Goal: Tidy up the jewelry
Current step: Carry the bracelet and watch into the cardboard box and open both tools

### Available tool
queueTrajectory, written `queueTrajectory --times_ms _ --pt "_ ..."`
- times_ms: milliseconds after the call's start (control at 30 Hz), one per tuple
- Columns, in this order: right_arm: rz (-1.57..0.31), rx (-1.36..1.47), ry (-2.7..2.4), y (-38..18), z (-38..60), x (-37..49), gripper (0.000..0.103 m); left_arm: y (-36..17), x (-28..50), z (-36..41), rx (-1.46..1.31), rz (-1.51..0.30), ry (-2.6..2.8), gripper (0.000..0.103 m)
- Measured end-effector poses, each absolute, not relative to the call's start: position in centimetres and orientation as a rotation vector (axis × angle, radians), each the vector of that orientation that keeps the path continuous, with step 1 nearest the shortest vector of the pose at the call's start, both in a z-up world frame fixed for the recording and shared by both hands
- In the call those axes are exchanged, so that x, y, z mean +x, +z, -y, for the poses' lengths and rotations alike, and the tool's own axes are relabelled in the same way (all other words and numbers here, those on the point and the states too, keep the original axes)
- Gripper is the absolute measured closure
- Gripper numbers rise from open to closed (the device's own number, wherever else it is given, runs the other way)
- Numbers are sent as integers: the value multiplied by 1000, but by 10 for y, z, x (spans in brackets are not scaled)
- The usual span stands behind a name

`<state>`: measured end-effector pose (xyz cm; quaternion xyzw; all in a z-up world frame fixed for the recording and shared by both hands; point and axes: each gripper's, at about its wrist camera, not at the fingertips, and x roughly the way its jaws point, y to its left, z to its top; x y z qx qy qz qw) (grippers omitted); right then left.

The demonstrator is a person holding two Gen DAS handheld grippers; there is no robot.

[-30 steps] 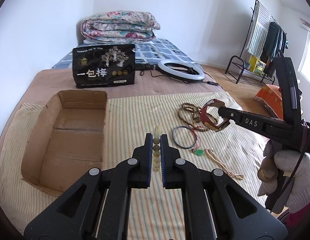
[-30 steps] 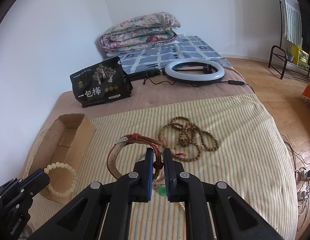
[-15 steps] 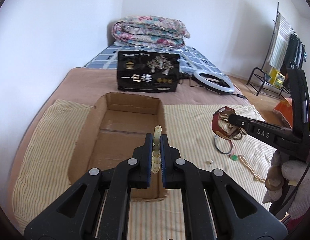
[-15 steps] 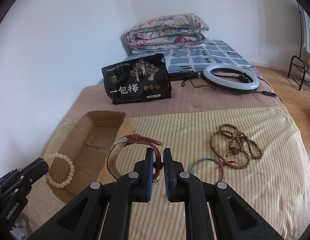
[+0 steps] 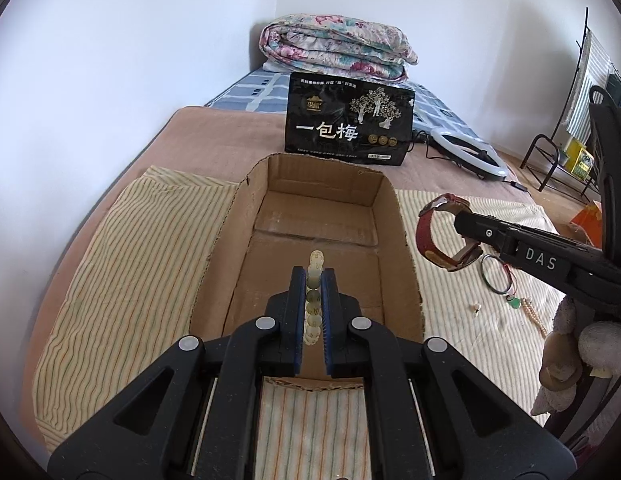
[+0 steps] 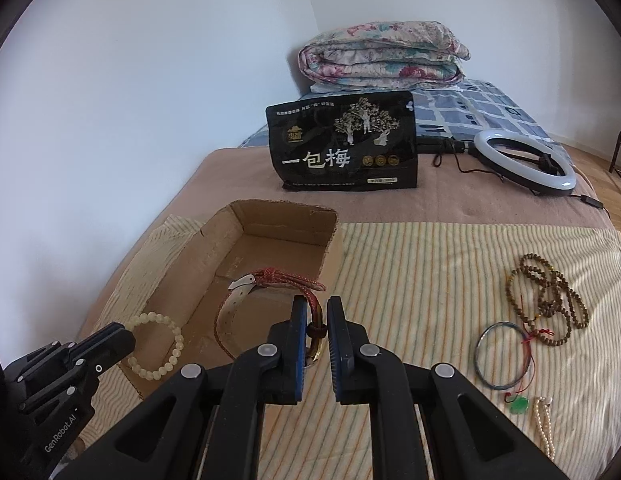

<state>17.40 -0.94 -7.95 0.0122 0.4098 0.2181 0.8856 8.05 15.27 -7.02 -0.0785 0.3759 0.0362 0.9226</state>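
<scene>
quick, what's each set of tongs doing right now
Left tongs: closed on the pale bead bracelet.
Right tongs: closed on the red-strap watch.

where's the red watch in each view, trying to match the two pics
Left wrist: red watch at right of centre, held by the right gripper, beside the cardboard box.
Right wrist: red watch at lower centre, clamped.
Shared landmark: black snack bag behind the box.
</scene>
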Motion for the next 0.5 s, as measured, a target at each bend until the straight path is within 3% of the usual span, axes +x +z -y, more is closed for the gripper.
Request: queueTrajectory --times_ms 500 --pt "-901 -11 480 -103 -23 182 95 -79 81 -157 -148 -799 77 98"
